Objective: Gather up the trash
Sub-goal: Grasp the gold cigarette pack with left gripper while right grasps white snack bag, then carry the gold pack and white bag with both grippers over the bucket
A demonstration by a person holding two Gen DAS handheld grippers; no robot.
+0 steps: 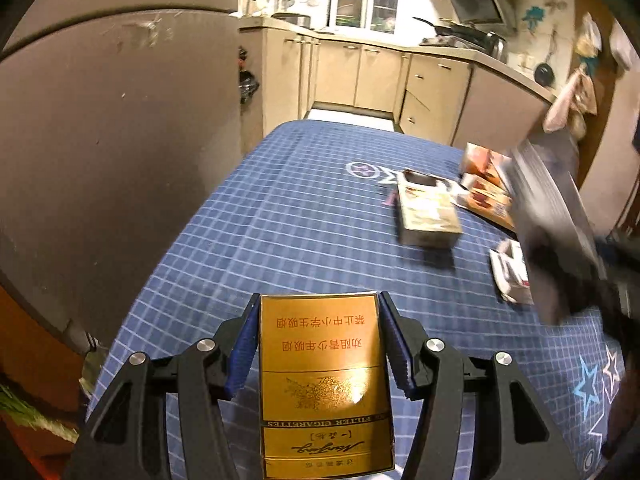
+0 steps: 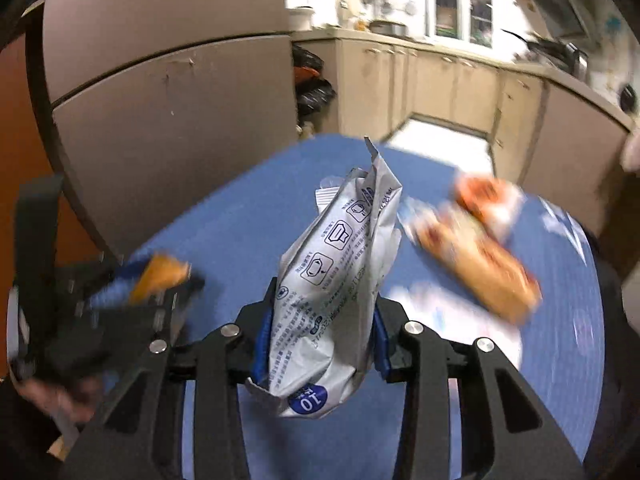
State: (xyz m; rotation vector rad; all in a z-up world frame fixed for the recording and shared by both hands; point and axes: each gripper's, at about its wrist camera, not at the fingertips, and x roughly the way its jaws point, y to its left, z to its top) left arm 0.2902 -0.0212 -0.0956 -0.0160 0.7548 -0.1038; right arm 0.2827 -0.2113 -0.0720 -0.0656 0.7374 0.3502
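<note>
- The counter (image 1: 304,216) has a blue grid cloth on it, and its left and far edges drop straight off, with a big grey-brown fridge (image 1: 120,140) close along the left side. Most of the cloth's left half and middle is bare, so that's where the open room is.
- Left tongs (image 1: 318,344) are clamped on a gold cigarette pack (image 1: 324,384), blue pads pressing its two long sides. The pack's long axis runs straight out along the fingers, toward the far edge. It's glossy gold with red Chinese print and a dark band.
- Right tongs (image 2: 322,332) are squeezed on a crumpled silver-white wrapper (image 2: 340,280), held above the counter. It stands up and leans a bit to the right, torn tip pointing away, with small dark print, pictograms and a blue round "10" badge at the near end.
- More trash sits on the right side: a tan open box (image 1: 428,212) lying flat, long axis toward the far edge, orange packets (image 1: 486,192) just beyond it near the right edge, and a white crumpled wrapper (image 1: 510,272) closer in.
</note>
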